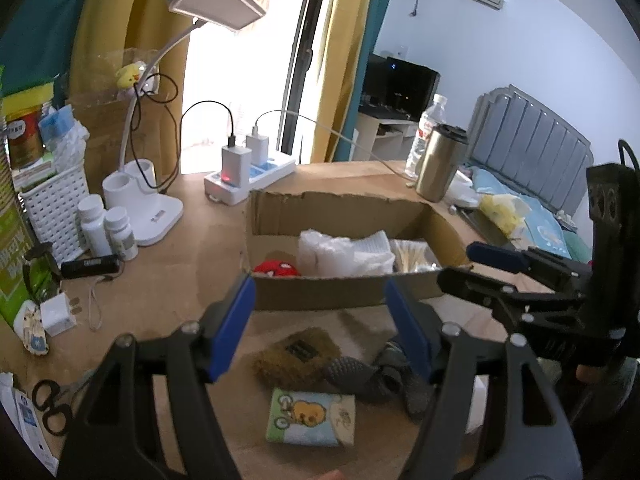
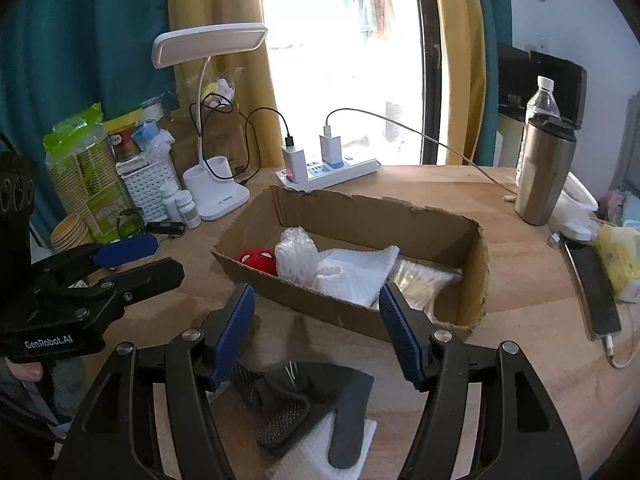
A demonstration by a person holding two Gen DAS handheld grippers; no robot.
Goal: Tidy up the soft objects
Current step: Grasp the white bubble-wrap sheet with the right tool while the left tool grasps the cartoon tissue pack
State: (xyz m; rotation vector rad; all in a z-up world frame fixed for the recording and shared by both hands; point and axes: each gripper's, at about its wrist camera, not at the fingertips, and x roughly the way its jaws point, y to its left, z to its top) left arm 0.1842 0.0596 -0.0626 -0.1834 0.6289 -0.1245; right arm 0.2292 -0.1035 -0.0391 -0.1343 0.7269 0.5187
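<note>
An open cardboard box (image 1: pixel 340 200) (image 2: pixel 360 204) sits mid-table. Inside it lie a red plush ball (image 1: pixel 276 269) (image 2: pixel 259 260), white cloths (image 1: pixel 352 256) (image 2: pixel 356 272) and a clear packet. In front of the box lie a brown fuzzy pouch (image 1: pixel 294 356), a grey dotted glove (image 1: pixel 360 376) (image 2: pixel 320 400), a cartoon-print towel (image 1: pixel 312 418) and a white cloth (image 2: pixel 304 456) under the glove. My left gripper (image 1: pixel 318 292) (image 2: pixel 160 258) hovers open above the pouch and towel, holding nothing. My right gripper (image 2: pixel 316 296) (image 1: pixel 472 268) is open over the glove, also holding nothing.
A white desk lamp (image 1: pixel 152 220), power strip (image 2: pixel 332 170) with chargers, pill bottles (image 1: pixel 108 232) and a white basket (image 1: pixel 52 208) line the back left. A steel tumbler (image 2: pixel 544 172), water bottle and phone (image 2: pixel 592 292) stand right. Scissors (image 1: pixel 50 404) lie near left.
</note>
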